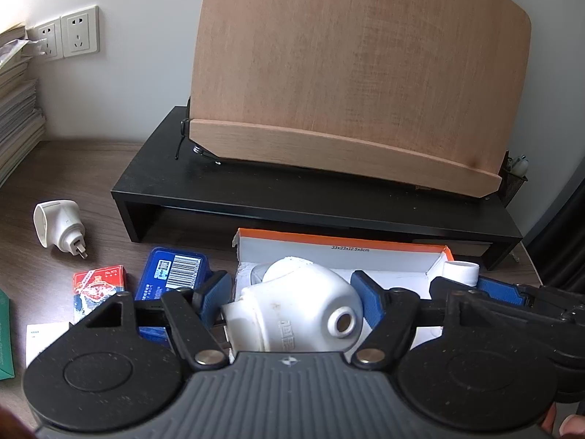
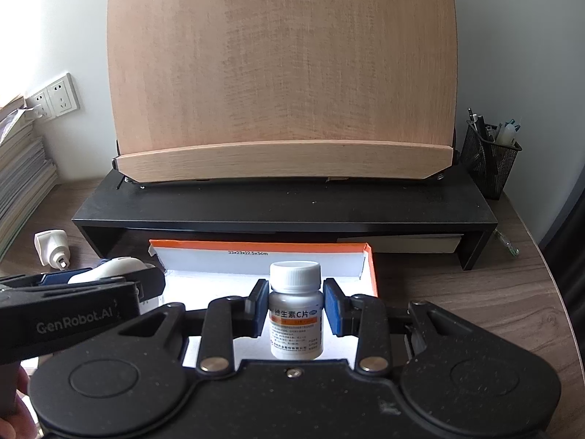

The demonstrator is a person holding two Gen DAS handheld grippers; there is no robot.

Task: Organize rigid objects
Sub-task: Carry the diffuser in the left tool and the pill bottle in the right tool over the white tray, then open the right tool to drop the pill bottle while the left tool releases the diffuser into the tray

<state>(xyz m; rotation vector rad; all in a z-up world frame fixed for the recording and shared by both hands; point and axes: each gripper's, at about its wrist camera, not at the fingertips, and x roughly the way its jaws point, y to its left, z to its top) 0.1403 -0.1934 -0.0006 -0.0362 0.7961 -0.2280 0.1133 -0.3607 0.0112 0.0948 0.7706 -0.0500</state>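
My left tongs (image 1: 292, 301) grip a white lamp socket (image 1: 296, 314) and my right tongs (image 2: 295, 305) pinch a pill bottle (image 2: 296, 314), both over the orange-rimmed box (image 2: 256, 247) at lower centre. Left on the counter (image 1: 73, 168): plug adapter (image 1: 60, 226), card pack (image 1: 98, 285) and blue tin (image 1: 172, 274), lower left.

Desk corner against a plain white wall, seen from my two wrist cameras.

Ahead of my fingers a black riser shelf (image 2: 278, 212) sits on the wood-grain desk (image 2: 475, 292), carrying a tilted wooden book stand (image 2: 281, 73) that blocks most of the wall (image 1: 146, 55). Left of the fingers I see twin wall sockets (image 1: 69, 33) and a tall stack of papers (image 1: 14, 109). To the right stands a black mesh pen holder (image 2: 488, 161) beside the riser. Soft, even daylight falls across everything.
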